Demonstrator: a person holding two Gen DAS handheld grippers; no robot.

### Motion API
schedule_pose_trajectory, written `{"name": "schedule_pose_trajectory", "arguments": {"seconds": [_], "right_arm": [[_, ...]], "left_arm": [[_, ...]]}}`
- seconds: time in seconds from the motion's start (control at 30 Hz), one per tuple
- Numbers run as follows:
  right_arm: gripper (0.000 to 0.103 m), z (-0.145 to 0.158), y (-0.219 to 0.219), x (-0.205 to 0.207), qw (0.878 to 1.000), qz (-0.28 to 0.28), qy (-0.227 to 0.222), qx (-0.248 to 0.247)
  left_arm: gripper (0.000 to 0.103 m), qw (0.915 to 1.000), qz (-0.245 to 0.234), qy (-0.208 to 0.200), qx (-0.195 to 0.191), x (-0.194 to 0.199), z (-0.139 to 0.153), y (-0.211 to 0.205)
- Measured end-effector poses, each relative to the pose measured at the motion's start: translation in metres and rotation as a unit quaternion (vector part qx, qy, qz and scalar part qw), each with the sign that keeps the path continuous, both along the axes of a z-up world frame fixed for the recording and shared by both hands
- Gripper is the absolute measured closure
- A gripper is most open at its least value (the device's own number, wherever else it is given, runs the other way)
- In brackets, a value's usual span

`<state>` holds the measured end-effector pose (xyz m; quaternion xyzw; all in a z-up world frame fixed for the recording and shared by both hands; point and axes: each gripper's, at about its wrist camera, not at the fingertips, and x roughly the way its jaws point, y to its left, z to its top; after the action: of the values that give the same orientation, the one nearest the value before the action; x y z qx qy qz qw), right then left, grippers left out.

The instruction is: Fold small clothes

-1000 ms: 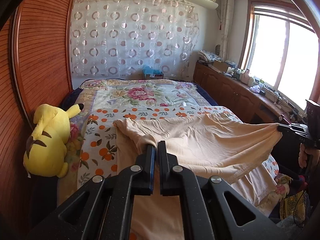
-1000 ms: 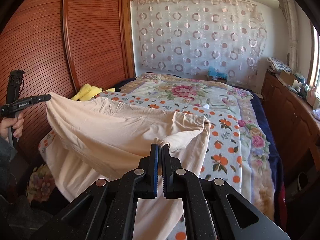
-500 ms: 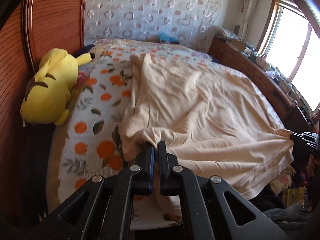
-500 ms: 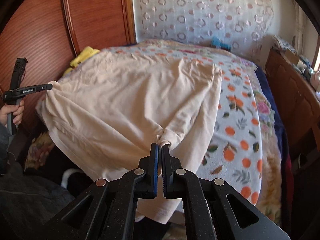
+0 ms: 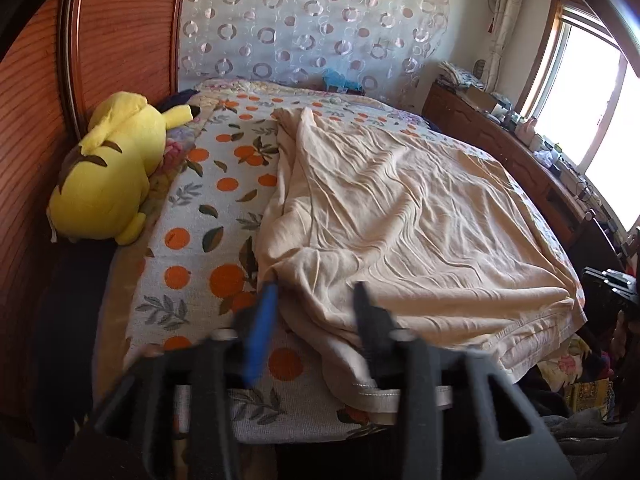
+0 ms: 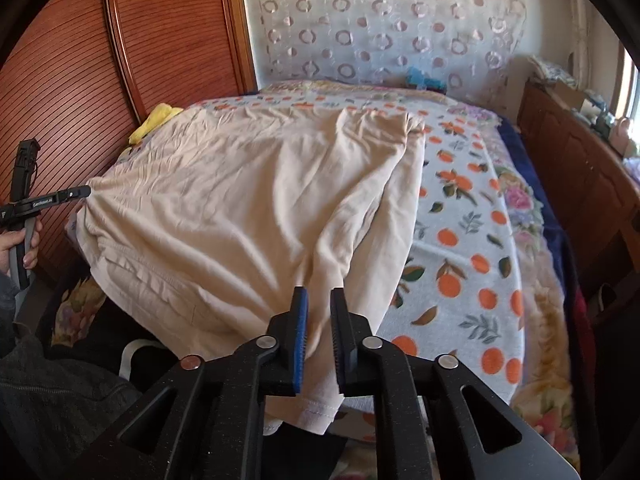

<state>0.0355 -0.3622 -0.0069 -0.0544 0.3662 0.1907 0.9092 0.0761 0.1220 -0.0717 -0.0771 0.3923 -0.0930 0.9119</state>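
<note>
A large beige garment lies spread on the bed, its near hem hanging over the front edge. It also shows in the right wrist view. My left gripper is open, its jaws wide apart over the garment's near left corner, blurred. In the right wrist view the left gripper shows from the side at the garment's left corner. My right gripper is open by a narrow gap, with the cloth's near right corner lying between and below the jaws.
The bed carries an orange-print blanket, also seen in the right wrist view. A yellow plush toy lies at the left by the wooden wardrobe. A wooden sideboard runs under the window on the right.
The garment has come down from held-up to lying flat on the bed. Both grippers have opened and let go of its corners; the left opened wider.
</note>
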Motion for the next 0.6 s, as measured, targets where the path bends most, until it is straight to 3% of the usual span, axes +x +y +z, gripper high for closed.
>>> {"name": "schedule_pose_trajectory", "arguments": {"seconds": [0.03, 0.1, 0.17, 0.3, 0.6], "right_arm": [[0.079, 0.004, 0.001, -0.002, 1.0, -0.001, -0.009, -0.002], [0.059, 0.009, 0.003, -0.005, 1.0, -0.004, -0.026, -0.002], [0.052, 0.011, 0.007, -0.008, 0.999, 0.001, -0.038, 0.007], [0.05, 0.005, 0.02, -0.003, 0.998, 0.001, -0.06, 0.0], [0.05, -0.031, 0.061, 0.043, 0.999, 0.023, -0.034, 0.003]], "left_arm": [[0.056, 1.0, -0.002, 0.001, 0.002, 0.0, 0.001, 0.0], [0.056, 1.0, 0.001, 0.003, 0.003, 0.001, 0.0, 0.0], [0.056, 0.9999, 0.013, 0.001, 0.001, 0.002, -0.001, 0.001], [0.056, 0.9994, 0.024, 0.017, -0.019, 0.009, -0.011, 0.003], [0.056, 0.999, 0.025, 0.029, -0.021, 0.011, -0.024, -0.004]]}}
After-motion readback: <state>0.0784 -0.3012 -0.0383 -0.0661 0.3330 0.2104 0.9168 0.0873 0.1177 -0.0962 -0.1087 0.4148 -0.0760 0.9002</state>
